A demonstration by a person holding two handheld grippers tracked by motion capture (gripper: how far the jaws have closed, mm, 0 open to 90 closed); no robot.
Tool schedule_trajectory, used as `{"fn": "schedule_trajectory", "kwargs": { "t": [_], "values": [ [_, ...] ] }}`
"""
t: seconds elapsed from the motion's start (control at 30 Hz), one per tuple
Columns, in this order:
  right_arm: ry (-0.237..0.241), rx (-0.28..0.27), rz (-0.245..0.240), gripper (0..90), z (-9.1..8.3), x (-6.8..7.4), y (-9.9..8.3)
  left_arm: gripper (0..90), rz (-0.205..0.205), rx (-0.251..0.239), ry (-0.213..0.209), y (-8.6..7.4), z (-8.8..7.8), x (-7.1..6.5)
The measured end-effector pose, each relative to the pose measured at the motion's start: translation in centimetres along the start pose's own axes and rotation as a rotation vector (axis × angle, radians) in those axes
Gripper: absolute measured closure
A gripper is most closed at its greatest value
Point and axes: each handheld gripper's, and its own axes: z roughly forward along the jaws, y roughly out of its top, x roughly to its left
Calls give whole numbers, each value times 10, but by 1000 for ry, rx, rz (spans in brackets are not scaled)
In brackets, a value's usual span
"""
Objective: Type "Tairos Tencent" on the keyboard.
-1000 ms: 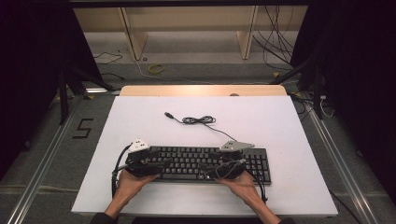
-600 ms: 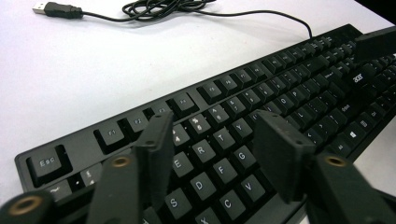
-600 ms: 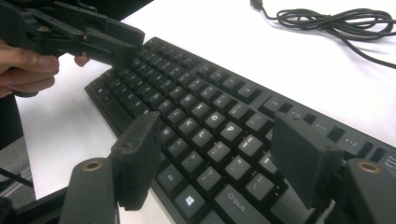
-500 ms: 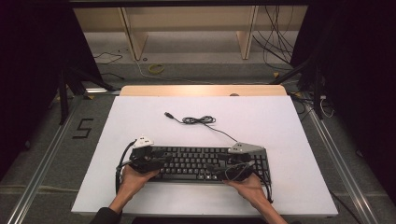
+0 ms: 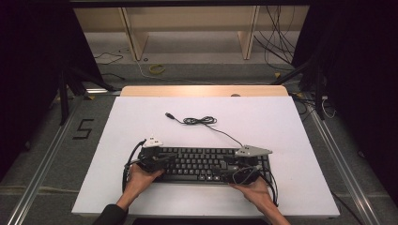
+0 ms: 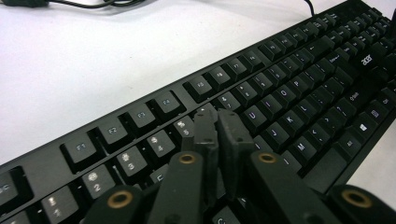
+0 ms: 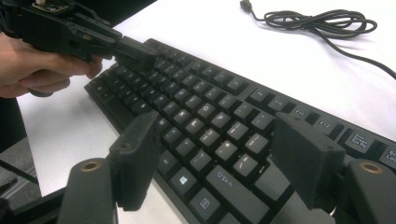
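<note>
The surface (image 5: 281,122) carries a black keyboard (image 5: 206,164) lying along its near edge, cable (image 5: 202,121) coiled toward the middle. The left gripper (image 6: 218,122), jaws just closed together with nothing between them, rests its tip on the number row (good for pressing single keys). The right gripper (image 7: 219,154) hangs wide open over the keys; I'd narrow it before poking.

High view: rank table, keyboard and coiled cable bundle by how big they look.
1. Table, the white top, largest by far.
2. Keyboard, a black bar across the near part of the table.
3. Coiled cable bundle, a small knot beyond the keyboard.
</note>
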Motion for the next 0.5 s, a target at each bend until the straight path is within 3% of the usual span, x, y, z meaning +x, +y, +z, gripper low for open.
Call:
{"fn": "schedule_trajectory", "kwargs": {
  "t": [0.5],
  "values": [
    [4,-2,-6,330,-4,2,-4,888,2,44,-11,3,14,-3]
  ]
}}
